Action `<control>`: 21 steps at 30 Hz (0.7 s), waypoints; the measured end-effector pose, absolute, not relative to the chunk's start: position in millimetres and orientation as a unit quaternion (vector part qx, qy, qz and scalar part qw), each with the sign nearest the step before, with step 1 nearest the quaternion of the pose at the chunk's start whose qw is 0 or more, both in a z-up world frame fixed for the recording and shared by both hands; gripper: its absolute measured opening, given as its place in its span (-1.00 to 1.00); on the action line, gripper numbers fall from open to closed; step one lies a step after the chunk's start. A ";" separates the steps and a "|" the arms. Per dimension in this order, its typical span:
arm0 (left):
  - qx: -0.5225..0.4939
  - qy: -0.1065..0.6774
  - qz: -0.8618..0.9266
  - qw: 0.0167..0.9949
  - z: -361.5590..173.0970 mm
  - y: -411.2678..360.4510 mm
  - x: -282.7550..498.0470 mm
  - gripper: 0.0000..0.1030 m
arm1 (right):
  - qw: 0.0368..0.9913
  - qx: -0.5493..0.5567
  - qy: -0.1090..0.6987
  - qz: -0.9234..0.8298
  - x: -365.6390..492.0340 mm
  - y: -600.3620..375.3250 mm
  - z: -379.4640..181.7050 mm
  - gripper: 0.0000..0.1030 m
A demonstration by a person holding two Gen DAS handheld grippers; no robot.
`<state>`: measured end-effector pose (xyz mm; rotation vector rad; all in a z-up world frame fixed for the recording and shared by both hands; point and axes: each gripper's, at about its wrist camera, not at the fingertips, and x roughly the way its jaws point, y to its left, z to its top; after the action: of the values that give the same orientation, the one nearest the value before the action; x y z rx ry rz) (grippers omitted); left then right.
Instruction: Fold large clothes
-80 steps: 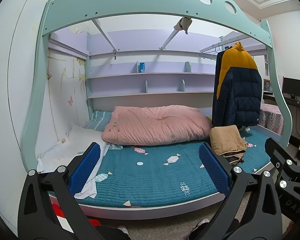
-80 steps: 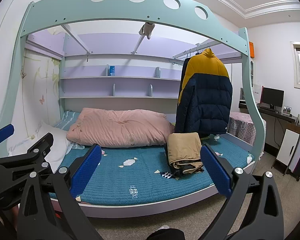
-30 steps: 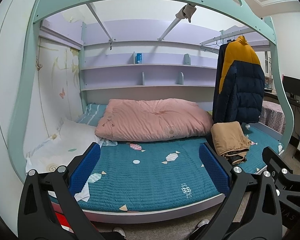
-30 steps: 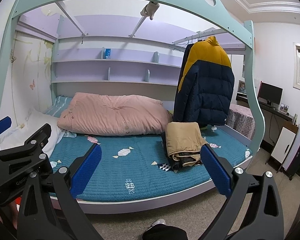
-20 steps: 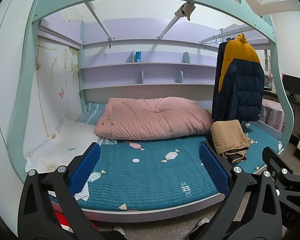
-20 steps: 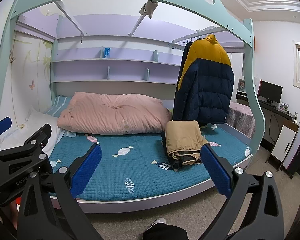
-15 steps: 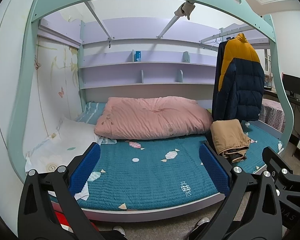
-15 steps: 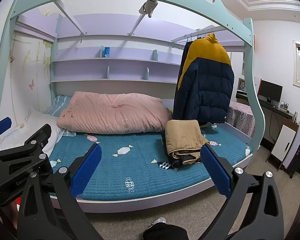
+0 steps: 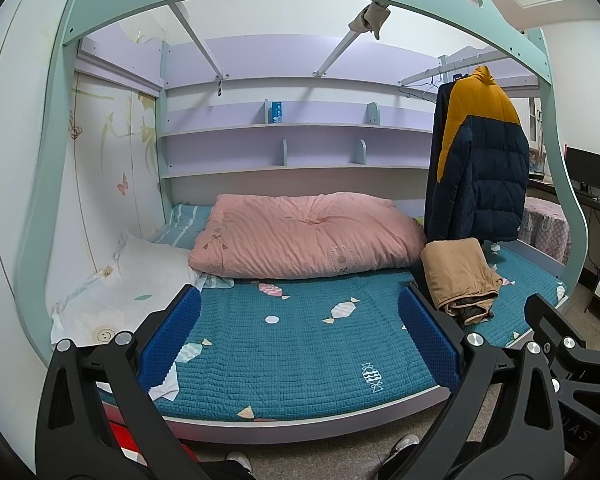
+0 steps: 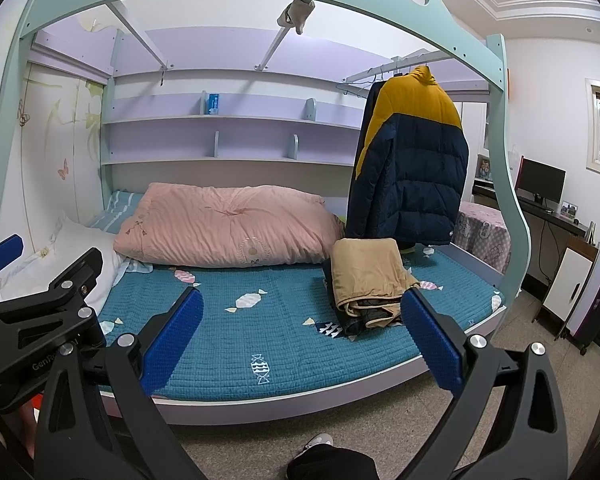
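Before the bed [image 9: 300, 344] — both jaws wide, empty.

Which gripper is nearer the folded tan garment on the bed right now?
Right, I judge. The folded tan garment sits just ahead of the right gripper, by its right finger. The left gripper faces the bed's middle, with the garment off to its right.

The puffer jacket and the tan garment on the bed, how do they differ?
The puffer jacket hangs upright from a rail; the tan garment lies folded on the bed. The jacket is navy and yellow; the garment is plain tan. Both are at the bed's right end.
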<state>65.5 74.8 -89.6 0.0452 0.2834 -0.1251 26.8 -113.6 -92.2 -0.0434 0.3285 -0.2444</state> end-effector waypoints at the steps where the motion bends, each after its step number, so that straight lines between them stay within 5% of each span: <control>1: 0.022 0.141 -0.062 0.988 -89.6 74.9 65.8 0.91 | 0.979 -0.022 0.162 -0.122 26.8 -113.3 -92.3 0.86; 21: 0.018 0.149 -0.067 0.986 -100.0 81.4 70.6 0.91 | 0.978 -0.023 0.166 -0.122 27.1 -109.9 -94.8 0.86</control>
<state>70.6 81.4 -100.0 0.0354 0.3003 -0.1342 27.1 -109.9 -94.8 -0.0463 0.3342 -0.2458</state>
